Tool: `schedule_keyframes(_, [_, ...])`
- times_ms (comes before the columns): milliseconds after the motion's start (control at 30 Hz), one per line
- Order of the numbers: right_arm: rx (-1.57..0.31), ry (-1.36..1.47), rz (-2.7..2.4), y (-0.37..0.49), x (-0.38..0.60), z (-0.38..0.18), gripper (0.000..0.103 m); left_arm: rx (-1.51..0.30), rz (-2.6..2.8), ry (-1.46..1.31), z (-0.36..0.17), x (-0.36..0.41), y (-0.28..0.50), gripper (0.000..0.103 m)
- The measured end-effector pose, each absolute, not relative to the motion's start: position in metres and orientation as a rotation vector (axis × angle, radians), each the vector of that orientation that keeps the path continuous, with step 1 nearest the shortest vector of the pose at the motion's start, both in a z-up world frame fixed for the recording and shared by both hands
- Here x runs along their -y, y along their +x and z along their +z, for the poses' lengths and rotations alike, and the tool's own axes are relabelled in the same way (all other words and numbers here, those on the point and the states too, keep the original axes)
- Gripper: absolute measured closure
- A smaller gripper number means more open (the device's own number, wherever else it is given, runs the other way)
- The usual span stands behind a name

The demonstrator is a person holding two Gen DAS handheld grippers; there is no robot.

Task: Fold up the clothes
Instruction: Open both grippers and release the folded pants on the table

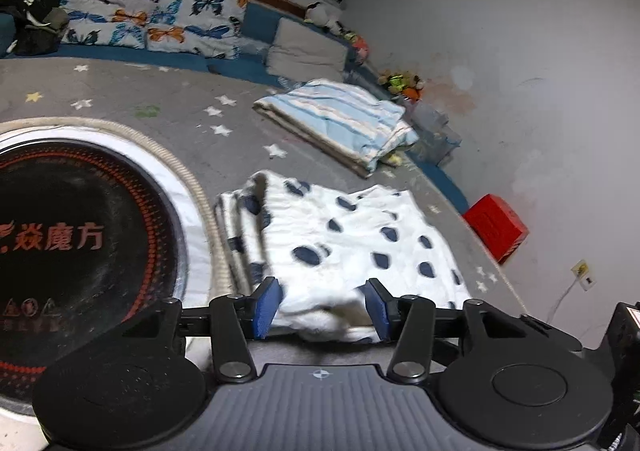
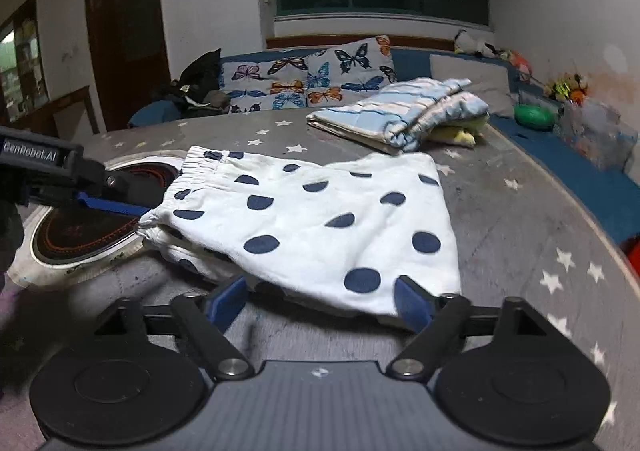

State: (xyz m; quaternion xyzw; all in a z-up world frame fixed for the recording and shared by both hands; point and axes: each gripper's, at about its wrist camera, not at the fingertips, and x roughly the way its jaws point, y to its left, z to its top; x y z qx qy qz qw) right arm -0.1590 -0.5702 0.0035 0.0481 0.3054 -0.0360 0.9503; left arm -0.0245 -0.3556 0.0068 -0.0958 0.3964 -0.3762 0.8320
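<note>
Right wrist view: the spotted shorts [image 2: 312,219] lie flat in the middle of the frame on the grey star-print surface [image 2: 520,219], waistband toward the left, hem toward the right.
Right claw [image 2: 326,301]: released, fingers spread wide, the near edge of the shorts lying just between and ahead of them at the bottom of the frame.
Left claw [image 1: 322,307]: also released, its blue pads either side of a bunched white edge of the shorts (nothing pinched that I can see); from the right wrist view it reaches in from the left at the waistband.
Key relation: the long axis of the shorts runs left to right across the right claw, so each claw sits at a different edge, the left nearer the waistband.
Fold state: layers already show doubled at the waistband; whether more folding remains cannot be settled.
Surface: a round black cooktop [image 1: 80,251] at the left, a folded striped cloth [image 2: 400,115] at upper right.
Room: butterfly cushions [image 2: 308,75], dark window, white walls.
</note>
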Motion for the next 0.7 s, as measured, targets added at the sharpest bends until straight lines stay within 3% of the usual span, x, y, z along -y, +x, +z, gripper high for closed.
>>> schedule_keyframes(100, [-0.618,0.1,-0.076,-0.161,0.567,0.005,0.017,-0.852,-0.782,-0.21,0.006,0.351,-0.025,0.051])
schedule_keyframes(400, [-0.609,0.104,-0.089,-0.168,0.557,0.009,0.0,-0.836,-0.783,-0.208,0.01,0.341,-0.044,0.029])
schedule_keyframes(700, [-0.618,0.089,-0.13,-0.174,0.542,0.009,0.0,-0.786,-0.769,-0.189,0.014,0.326,-0.068,0.005])
